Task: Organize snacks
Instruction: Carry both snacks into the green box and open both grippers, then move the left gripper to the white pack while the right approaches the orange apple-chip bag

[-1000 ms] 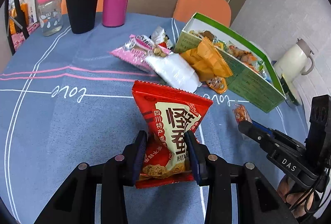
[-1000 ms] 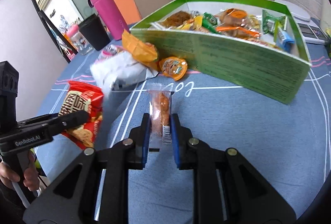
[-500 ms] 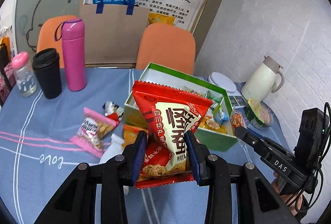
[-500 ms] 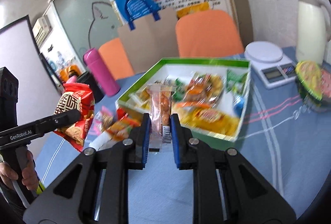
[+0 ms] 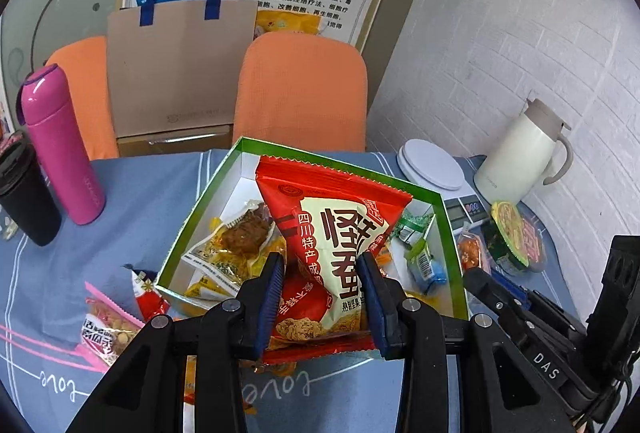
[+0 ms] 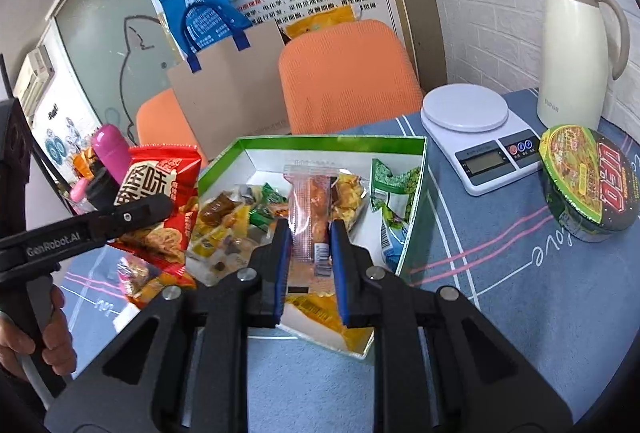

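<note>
My left gripper point(image 5: 322, 299) is shut on a red snack bag point(image 5: 334, 245) with Chinese lettering, held above the near side of the green-rimmed snack box point(image 5: 192, 217). The same red snack bag point(image 6: 160, 201) shows at the left of the right wrist view, beside the box. A clear-wrapped orange snack stick point(image 6: 312, 217) stands upright between the blue pads of my right gripper point(image 6: 308, 257), which is shut on it over the green-rimmed box point(image 6: 328, 141). The box holds several wrapped snacks. The right gripper's tip point(image 5: 484, 283) shows low at the box's right edge.
Loose snack packets point(image 5: 108, 325) lie on the blue tablecloth left of the box. A pink bottle point(image 5: 60, 149) and a black cup point(image 5: 24, 201) stand at the left. A white kitchen scale point(image 6: 476, 129), a cream jug point(image 6: 576, 49) and a noodle bowl point(image 6: 588, 181) stand to the right. Orange chairs stand behind.
Both grippers have risen off the tablecloth and moved forward to the box, each still holding its snack. The box now lies directly under both snacks.
</note>
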A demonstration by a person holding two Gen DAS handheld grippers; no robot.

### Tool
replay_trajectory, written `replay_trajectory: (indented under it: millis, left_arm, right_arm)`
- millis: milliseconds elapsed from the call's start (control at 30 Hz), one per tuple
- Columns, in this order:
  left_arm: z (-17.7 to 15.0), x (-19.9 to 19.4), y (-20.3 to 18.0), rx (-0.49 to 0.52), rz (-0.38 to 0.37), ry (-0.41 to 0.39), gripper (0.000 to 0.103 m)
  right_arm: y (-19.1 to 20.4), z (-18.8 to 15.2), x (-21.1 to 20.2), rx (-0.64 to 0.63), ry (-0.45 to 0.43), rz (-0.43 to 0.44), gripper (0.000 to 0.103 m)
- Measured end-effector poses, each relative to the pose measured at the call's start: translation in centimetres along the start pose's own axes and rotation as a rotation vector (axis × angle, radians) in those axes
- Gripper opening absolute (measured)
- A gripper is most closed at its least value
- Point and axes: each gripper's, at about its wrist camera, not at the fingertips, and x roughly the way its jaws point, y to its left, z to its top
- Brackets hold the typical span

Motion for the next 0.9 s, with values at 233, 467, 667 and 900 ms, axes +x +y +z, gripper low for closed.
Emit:
replay_trajectory:
  millis: [233,467,667,900]
  left_arm:
    - [-1.4,2.8,1.1,-0.047,-0.013,0.041,0.089]
    - [-2.3,1.4,1.1,-0.038,0.026,0.037,0.089]
    - [-3.5,-3.3,2.3,-0.064,0.066,-0.024,0.089]
    - [-7.2,-8.5,5.3,-0.122,0.106,-0.056,0.089]
  right_arm:
    - [0.4,-1.9,2.0,-0.134,0.041,-0.052,0.081]
    - [1.4,-1.8,0.5,-0.152,0.031,-0.039,0.091]
    - [3.6,-1.7,-2.0,-0.164,-0.009,-0.003,0.100]
    - [6.7,-4.1,-3.1,-0.183,0.013,0.074,0.100]
